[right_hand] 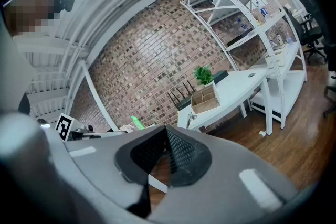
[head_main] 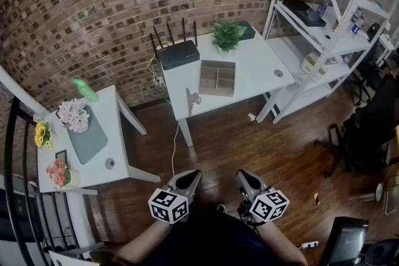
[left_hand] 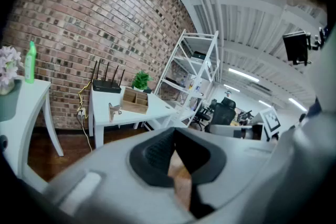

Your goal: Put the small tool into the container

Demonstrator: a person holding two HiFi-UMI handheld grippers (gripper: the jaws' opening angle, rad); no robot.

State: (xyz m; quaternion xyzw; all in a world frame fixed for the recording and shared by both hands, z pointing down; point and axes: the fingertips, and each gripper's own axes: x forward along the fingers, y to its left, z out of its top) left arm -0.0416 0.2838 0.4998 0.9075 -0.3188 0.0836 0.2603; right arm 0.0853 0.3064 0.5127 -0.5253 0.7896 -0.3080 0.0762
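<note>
A small metal tool [head_main: 192, 98] stands at the front left edge of the white table [head_main: 259, 75], far ahead of both grippers. To its right on the tabletop lies the container, a wooden box with compartments [head_main: 217, 78]. The left gripper view also shows the tool [left_hand: 114, 110] and the box [left_hand: 135, 100], and the right gripper view shows the box [right_hand: 206, 100]. My left gripper [head_main: 194, 175] and right gripper [head_main: 242, 175] hang side by side over the wooden floor, close to my body. Both are shut with nothing between their jaws.
A black router [head_main: 178, 53] and a potted plant [head_main: 225, 35] stand at the back of the table. A second white table [head_main: 100, 152] at the left carries flowers, a green bottle and a grey mat. A white shelving unit [head_main: 330, 22] and a black chair [head_main: 374, 134] are at the right.
</note>
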